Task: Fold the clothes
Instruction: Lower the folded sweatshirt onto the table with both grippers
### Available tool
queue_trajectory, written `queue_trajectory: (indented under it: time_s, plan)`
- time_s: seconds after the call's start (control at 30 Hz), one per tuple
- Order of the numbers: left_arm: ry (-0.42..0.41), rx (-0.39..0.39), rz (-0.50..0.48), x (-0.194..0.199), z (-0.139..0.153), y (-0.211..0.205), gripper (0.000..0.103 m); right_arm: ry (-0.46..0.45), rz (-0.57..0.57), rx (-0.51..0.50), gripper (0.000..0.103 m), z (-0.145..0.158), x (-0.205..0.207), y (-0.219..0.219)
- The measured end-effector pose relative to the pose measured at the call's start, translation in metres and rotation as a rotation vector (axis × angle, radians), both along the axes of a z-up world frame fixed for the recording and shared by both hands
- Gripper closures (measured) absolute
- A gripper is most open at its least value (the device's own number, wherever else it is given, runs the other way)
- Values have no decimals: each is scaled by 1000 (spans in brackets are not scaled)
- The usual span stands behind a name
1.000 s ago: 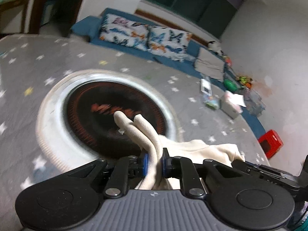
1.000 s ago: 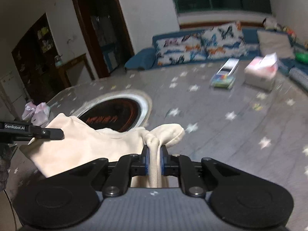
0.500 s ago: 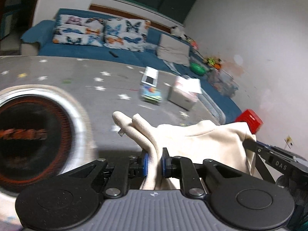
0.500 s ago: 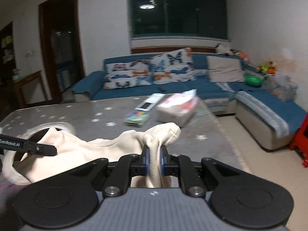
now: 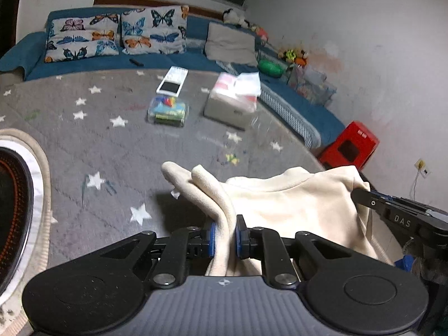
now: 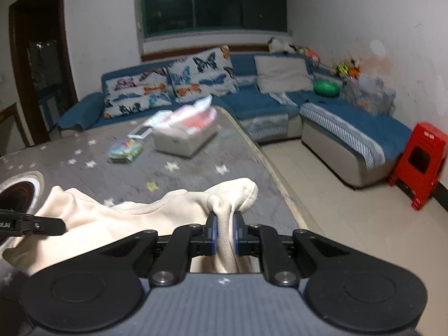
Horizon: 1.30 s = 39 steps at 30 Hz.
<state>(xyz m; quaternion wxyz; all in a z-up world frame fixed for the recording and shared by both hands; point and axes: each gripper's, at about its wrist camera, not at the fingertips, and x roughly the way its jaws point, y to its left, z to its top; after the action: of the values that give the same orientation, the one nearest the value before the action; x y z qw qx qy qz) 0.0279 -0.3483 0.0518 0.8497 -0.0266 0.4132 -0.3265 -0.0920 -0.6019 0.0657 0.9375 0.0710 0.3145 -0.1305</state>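
Note:
A cream-coloured garment (image 5: 291,204) hangs stretched between both grippers above the grey star-patterned table (image 5: 98,140). My left gripper (image 5: 225,236) is shut on one bunched edge of it, two folds sticking up past the pads. My right gripper (image 6: 225,236) is shut on the other bunched edge of the cream garment (image 6: 134,215). The right gripper's black tip (image 5: 392,212) shows at the right of the left wrist view; the left gripper's tip (image 6: 33,225) shows at the left of the right wrist view. The lower part of the garment is hidden behind the gripper bodies.
On the table lie a tissue box (image 5: 232,100), a clear box of coloured items (image 5: 168,110) and a flat white device (image 5: 172,81); a round black inset (image 5: 11,204) sits at its left. A blue sofa (image 6: 280,103) wraps behind. A red stool (image 6: 420,162) stands on the floor, right.
Both grippers have swung rightward with the garment, away from the round inset toward the table's right edge. The grips on the cloth are unchanged.

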Motion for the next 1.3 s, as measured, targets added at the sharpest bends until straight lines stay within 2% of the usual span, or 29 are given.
queue_trajectory:
  time_s: [0.17,0.47,0.67,0.87,1.17,1.3]
  plan:
    - [14,57,11,2,-9,7,81,49,-26,10,91,-15,3,-8]
    - [-31,71,50,11,6,13,78,49,1,6,88,-8,9,-4]
    - [-52,69,2,16,11,-7,79,89,52,18,87,-18,31,7]
    - [-53,100,-33,26,0,-32,79,129,54,20,87,-32,47,10]
    - [-44,141,-37,38,-22,-47,79,147,54,2,82,-38,50,12]
    - [-49,141,-37,31,-18,-43,78,137,64,-21,73,-30,43,17]
